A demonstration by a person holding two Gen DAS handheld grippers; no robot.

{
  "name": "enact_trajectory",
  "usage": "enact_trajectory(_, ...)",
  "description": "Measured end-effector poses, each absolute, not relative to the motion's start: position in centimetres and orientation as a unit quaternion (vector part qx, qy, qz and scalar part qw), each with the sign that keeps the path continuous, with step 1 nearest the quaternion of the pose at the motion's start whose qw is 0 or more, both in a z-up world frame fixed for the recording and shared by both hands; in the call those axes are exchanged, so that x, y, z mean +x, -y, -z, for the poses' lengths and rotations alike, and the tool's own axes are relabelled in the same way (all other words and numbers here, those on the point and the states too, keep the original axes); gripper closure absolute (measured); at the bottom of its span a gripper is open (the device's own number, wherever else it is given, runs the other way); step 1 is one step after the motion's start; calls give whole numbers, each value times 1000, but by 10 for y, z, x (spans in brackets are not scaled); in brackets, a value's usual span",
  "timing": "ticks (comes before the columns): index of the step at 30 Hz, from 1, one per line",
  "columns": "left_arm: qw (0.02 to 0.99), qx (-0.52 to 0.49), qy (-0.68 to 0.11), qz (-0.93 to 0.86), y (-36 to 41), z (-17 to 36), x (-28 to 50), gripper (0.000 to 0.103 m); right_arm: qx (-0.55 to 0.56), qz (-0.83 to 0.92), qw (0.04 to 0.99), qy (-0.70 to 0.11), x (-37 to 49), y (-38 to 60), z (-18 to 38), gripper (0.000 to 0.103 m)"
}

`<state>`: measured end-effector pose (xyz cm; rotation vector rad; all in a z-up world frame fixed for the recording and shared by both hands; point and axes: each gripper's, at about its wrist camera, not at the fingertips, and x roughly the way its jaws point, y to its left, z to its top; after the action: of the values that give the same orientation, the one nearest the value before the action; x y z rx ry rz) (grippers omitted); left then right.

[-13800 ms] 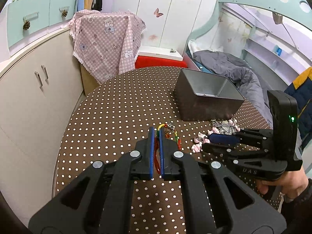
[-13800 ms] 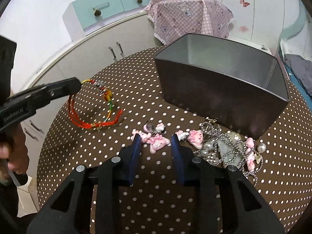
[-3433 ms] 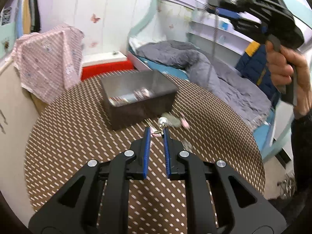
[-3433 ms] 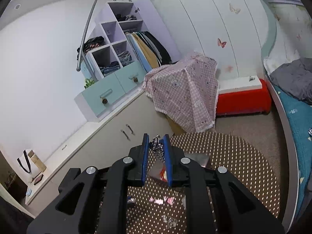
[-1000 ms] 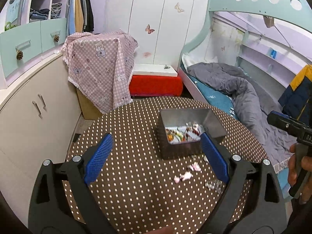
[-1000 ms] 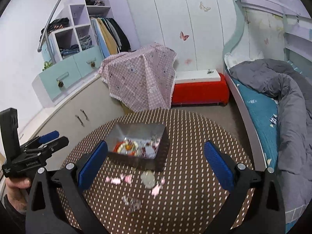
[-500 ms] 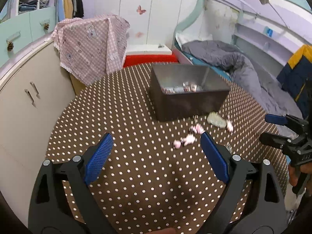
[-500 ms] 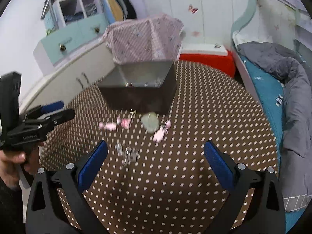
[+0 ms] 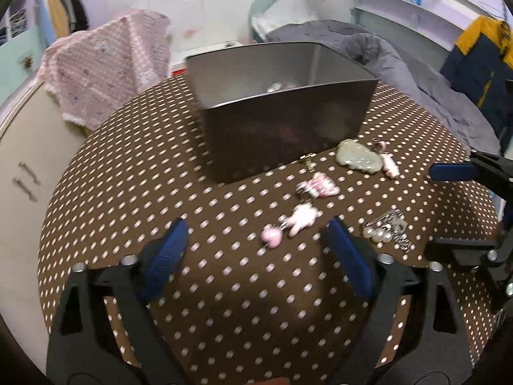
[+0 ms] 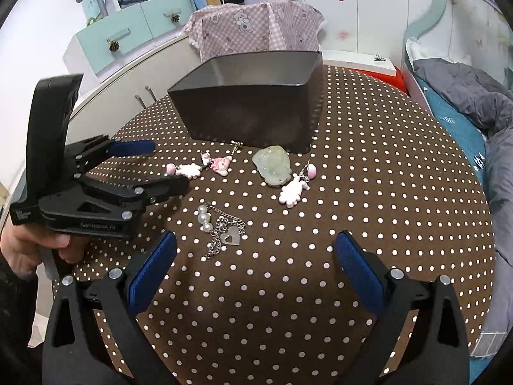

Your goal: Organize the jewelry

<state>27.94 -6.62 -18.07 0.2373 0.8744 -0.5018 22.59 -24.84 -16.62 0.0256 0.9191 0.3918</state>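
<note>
A dark metal box (image 9: 282, 102) (image 10: 250, 109) stands on the round brown polka-dot table (image 9: 128, 173) (image 10: 384, 192). In front of it lie a pale green jade pendant (image 9: 359, 158) (image 10: 272, 165), pink charms (image 9: 299, 219) (image 10: 221, 164), a further pink charm (image 10: 293, 191) and a silver chain with pearls and a heart tag (image 9: 386, 229) (image 10: 222, 229). My left gripper (image 9: 256, 253) (image 10: 166, 165) is wide open and empty, low over the table near the pink charms. My right gripper (image 10: 256, 266) (image 9: 449, 205) is wide open and empty, just behind the chain.
A pink checked cloth (image 9: 109, 67) (image 10: 256, 29) drapes over furniture behind the table. Beige cabinets (image 9: 22, 147) stand at the left. A bed with a grey duvet (image 9: 400, 61) (image 10: 465, 89) lies to the right.
Both grippers have come down low and closer to the table and the loose jewelry. Both stayed wide open and empty.
</note>
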Motion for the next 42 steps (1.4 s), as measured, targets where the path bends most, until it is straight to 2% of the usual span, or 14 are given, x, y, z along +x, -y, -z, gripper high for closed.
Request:
enact_trajectory(1,864,121,-421,249,70,182,281,42,12,-188,877,-442,227,248,167,8)
enact_trajectory(2,862,126,-419,257,73,181,282,47,12,-190,877,-442,228,247,168,8)
enact_trajectory(3,859,126,-419,265,74,181,282,66,11,-193,876,-441,229,247,168,8)
enact_trajectory(4,854,124,-420,280,75,179,281,79,10,-197,876,-440,230,245,168,8)
enact_trajectory(5,852,123,-422,284,76,178,280,86,7,-201,876,-438,229,244,169,9)
enact_trajectory(7,851,115,-424,287,74,178,277,86,1,-212,874,-437,234,236,168,14)
enact_trajectory(12,858,80,-424,278,53,176,263,86,-33,-242,868,-432,243,206,169,42)
enact_trajectory(14,861,70,-423,272,48,175,260,86,-61,-244,867,-429,244,194,170,50)
enact_trajectory(16,864,57,-422,269,42,173,257,86,-102,-237,868,-424,243,185,170,69)
enact_trajectory(18,867,49,-420,265,39,171,255,86,-109,-238,864,-429,243,186,170,95)
enact_trajectory(21,868,40,-419,265,36,168,251,86,-106,-235,862,-436,239,194,167,95)
enact_trajectory(25,871,33,-411,268,35,160,246,86,-44,-250,870,-423,231,217,152,95)
enact_trajectory(32,887,16,-381,260,24,131,248,86,33,-283,881,-377,230,250,106,95)
enact_trajectory(42,913,-14,-335,232,10,78,262,86,49,-299,907,-292,241,259,24,95)
